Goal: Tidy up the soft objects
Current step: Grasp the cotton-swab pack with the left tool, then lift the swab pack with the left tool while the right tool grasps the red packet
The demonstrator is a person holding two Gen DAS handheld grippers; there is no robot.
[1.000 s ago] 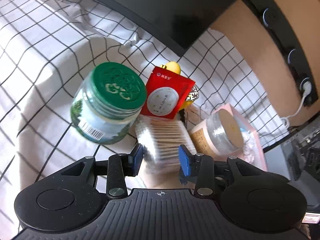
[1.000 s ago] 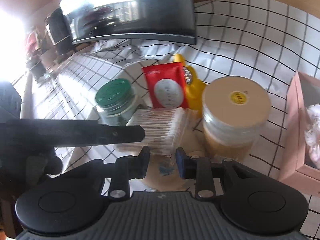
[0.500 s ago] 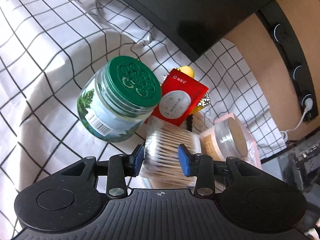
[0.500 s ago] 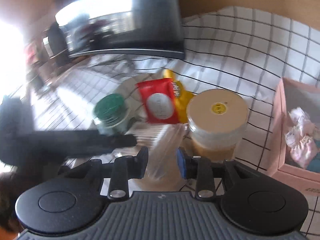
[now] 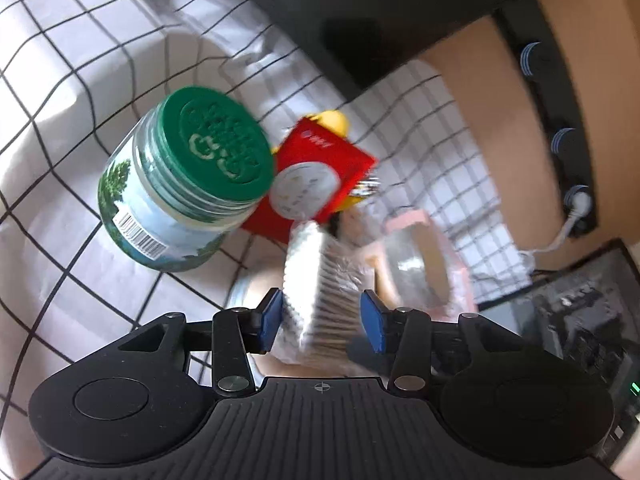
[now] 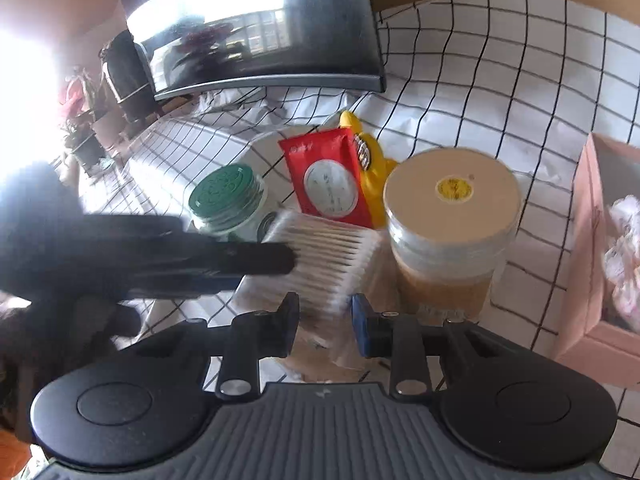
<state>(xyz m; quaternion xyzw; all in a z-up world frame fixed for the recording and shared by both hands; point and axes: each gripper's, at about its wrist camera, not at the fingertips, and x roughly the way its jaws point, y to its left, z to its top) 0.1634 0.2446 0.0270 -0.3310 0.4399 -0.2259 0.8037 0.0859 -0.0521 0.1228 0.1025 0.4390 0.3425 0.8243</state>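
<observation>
Right wrist: 2 jars [image 6: 450, 216], 1 swab pack [image 6: 324, 248]

My left gripper [image 5: 322, 322] points forward and down, its blue-padded fingers [image 5: 269, 318] spread apart with a clear gap between them; whether the pads press on anything is hard to tell through the blur. In the right wrist view it reaches in from the left edge as a dark, level bar. My right gripper [image 6: 325, 322] sits lower and nearer, aimed the same way, its fingers [image 6: 362, 326] parted and closing on nothing.
</observation>
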